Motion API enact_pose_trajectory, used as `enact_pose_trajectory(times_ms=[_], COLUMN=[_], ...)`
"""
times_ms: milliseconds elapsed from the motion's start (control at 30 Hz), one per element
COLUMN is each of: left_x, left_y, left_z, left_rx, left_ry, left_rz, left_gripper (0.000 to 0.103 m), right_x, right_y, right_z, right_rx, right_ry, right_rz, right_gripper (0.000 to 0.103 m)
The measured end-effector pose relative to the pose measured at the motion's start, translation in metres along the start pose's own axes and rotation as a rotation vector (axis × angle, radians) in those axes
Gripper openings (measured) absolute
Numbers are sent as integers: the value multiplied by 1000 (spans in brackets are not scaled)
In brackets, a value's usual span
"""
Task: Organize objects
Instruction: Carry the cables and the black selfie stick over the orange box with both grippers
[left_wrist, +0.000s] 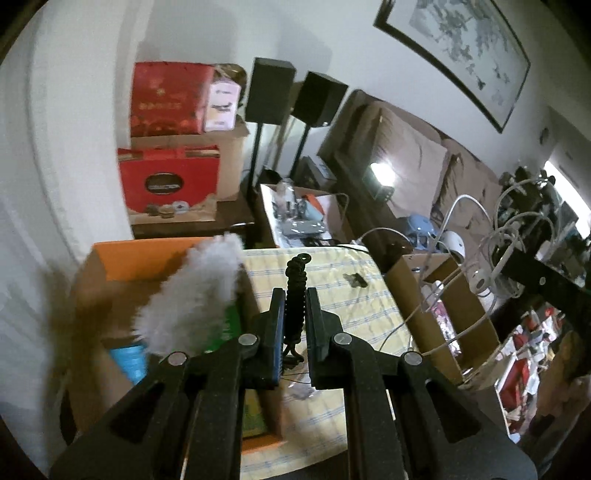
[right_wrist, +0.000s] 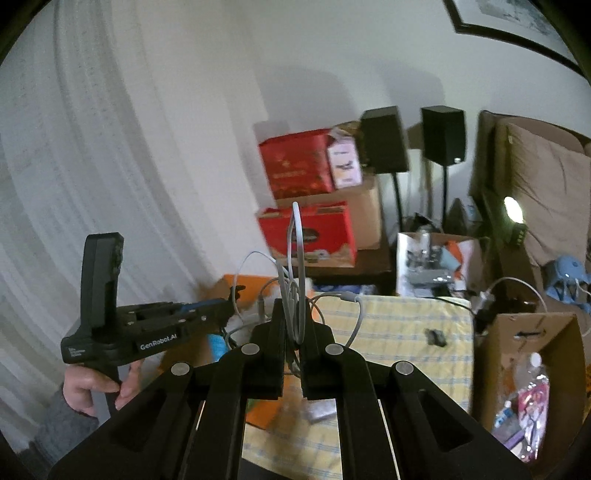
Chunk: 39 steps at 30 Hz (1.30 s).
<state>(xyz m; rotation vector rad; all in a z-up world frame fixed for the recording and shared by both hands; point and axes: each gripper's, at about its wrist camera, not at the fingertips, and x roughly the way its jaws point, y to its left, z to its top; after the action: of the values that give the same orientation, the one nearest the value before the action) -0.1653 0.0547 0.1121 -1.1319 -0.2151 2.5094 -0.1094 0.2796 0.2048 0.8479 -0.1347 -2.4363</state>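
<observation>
The left gripper (left_wrist: 295, 314) has its fingers clamped on a black braided cord (left_wrist: 296, 291), which points to 12 o'clock above the checked worktop (left_wrist: 354, 306). The right gripper (right_wrist: 293, 325) has its fingers clamped on a looped white cable (right_wrist: 297, 258), with the orange-lined box (left_wrist: 147, 254) at 10 o'clock.

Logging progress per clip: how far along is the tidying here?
Midway. Nothing is verifiably finished. In hand: left gripper is shut on a black braided cord; right gripper is shut on a white cable. Left: a small dark item lies on the checked tablecloth.

Cloth-covered table (left_wrist: 332, 288) between two open boxes, orange-lined box (left_wrist: 147, 254) left, cardboard box (left_wrist: 454, 306) right.
</observation>
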Motion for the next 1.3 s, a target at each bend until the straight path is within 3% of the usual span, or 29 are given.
enact_pose_trajectory(times_ms=[300,733,967,1300], left_x=[-32,-40,-23,8], left_y=[51,126,159,186], left_z=[-20,-48,-62,-81], left_rx=[-44,-126,-165,-196], left_ry=[-18,13,58,126], left_rz=[67,158,188,201], left_gripper=[10,10,9,10], right_x=[28,84,124,192], right_y=[53,109,124,125], right_z=[-1,-10,-26,-75], right_rx=[-52,-110,-120,-117], right_ry=[39,107,164,301], right_rz=[80,160,172,148], right_gripper=[4,4,4,4])
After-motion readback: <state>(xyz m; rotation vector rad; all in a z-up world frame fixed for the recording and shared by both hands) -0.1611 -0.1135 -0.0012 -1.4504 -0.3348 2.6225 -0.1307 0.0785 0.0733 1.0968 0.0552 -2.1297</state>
